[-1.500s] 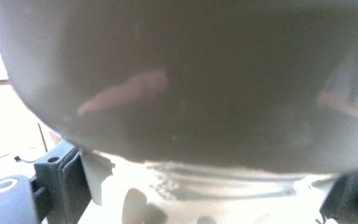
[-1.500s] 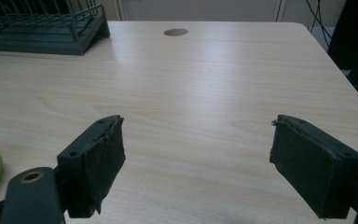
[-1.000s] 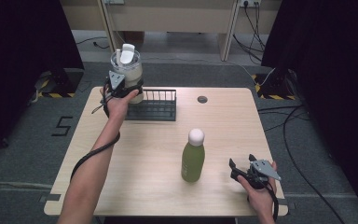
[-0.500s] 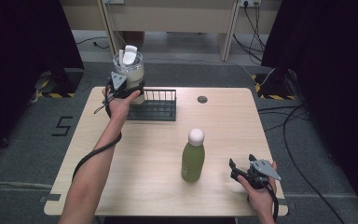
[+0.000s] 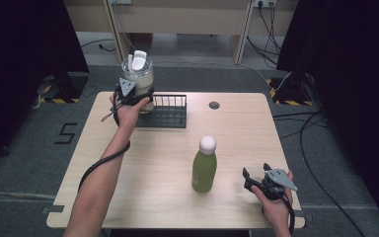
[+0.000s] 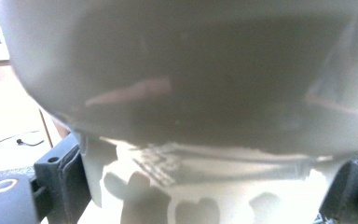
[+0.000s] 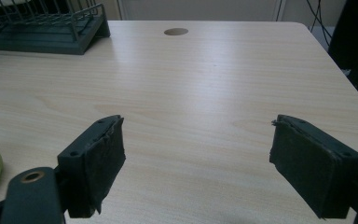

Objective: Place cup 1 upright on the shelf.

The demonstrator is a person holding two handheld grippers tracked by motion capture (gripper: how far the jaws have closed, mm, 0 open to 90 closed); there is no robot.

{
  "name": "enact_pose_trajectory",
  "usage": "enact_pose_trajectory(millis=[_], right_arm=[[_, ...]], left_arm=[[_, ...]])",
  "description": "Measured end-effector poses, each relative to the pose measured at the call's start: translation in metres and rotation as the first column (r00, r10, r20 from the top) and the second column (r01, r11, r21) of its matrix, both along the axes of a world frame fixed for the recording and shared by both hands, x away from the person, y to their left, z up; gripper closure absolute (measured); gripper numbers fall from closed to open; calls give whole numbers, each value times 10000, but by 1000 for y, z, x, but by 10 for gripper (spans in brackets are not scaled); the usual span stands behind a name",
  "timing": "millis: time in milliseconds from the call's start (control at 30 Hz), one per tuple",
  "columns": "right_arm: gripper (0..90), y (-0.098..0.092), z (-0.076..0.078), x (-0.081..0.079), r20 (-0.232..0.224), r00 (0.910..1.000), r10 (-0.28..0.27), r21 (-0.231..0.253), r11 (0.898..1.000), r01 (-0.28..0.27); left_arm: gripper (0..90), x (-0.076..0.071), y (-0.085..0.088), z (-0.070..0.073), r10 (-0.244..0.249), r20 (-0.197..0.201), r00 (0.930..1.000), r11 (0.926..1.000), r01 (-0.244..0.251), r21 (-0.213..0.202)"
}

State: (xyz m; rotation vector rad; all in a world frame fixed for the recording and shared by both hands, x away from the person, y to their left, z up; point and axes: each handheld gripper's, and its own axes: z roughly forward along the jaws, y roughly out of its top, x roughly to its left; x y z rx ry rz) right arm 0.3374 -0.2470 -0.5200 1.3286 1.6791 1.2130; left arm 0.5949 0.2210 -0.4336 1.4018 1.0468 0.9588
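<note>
My left claw (image 5: 134, 95) is clamped on the tumbler (image 5: 138, 81), upright, held above the rack's (image 5: 170, 112) left end. The left gripper view shows the jaws pressing its narrow base. My right claw (image 5: 260, 181) rests agape near the green bottle (image 5: 204, 169).

1. We count one pale tumbler with a lid (image 5: 138, 79), gripped between the jaws of the left gripper (image 5: 131, 96).
2. We count one dark wire rack (image 5: 165, 112), just beside that gripper.
3. We count one green bottle (image 5: 204, 168), near the right gripper (image 5: 256, 180), on its left.
4. We count two grippers, and one table (image 5: 237, 133) beneath them.
</note>
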Motion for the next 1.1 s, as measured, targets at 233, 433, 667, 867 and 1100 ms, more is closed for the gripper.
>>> enact_pose_trajectory(millis=[233, 433, 667, 867, 1100], right_arm=[[174, 0, 0, 0, -10, 10000, 3, -5, 10000, -3], [175, 0, 0, 0, -11, 10000, 4, -4, 10000, -4], [175, 0, 0, 0, -10, 10000, 13, -21, 10000, -13], [175, 0, 0, 0, -14, 10000, 2, -24, 10000, -2], [175, 1, 0, 0, -7, 10000, 16, -51, 10000, -16]], left_arm=[[92, 2, -1, -6, 1, -155, 9999, 10000, -1, -13], [92, 3, -2, -8, -24, -193, 9998, 10000, 23, -49], [91, 4, -3, -11, -28, -282, 9996, 10000, 26, -75], [91, 5, -2, -15, -41, -358, 9993, 10000, 38, -78], [91, 5, -2, -16, -34, -324, 9995, 9999, 29, -149]])
